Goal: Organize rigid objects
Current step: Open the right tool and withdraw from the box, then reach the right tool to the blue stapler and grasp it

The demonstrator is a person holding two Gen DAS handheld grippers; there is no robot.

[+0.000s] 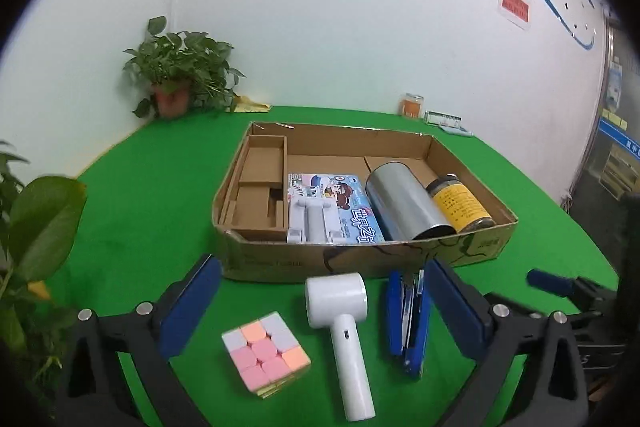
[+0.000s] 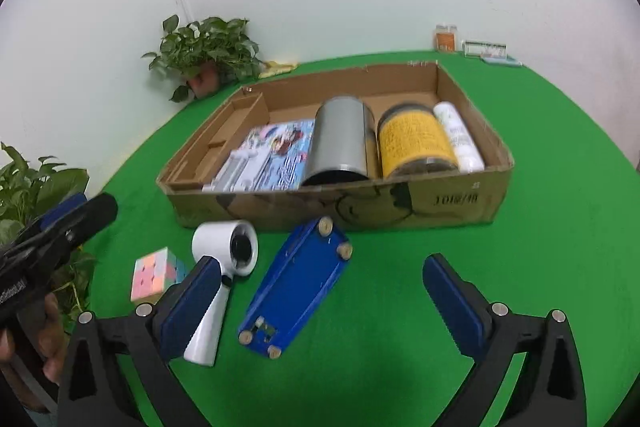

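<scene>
Item: white handheld fan, light, stiff, slick; I'd pinch its handle, both hand-held grippers spread, empty.

My left tool hangs wide open over the green desk, nothing between its pads. Cube, white fan and blue stapler lie just in front of the box, which holds a silver can.
</scene>
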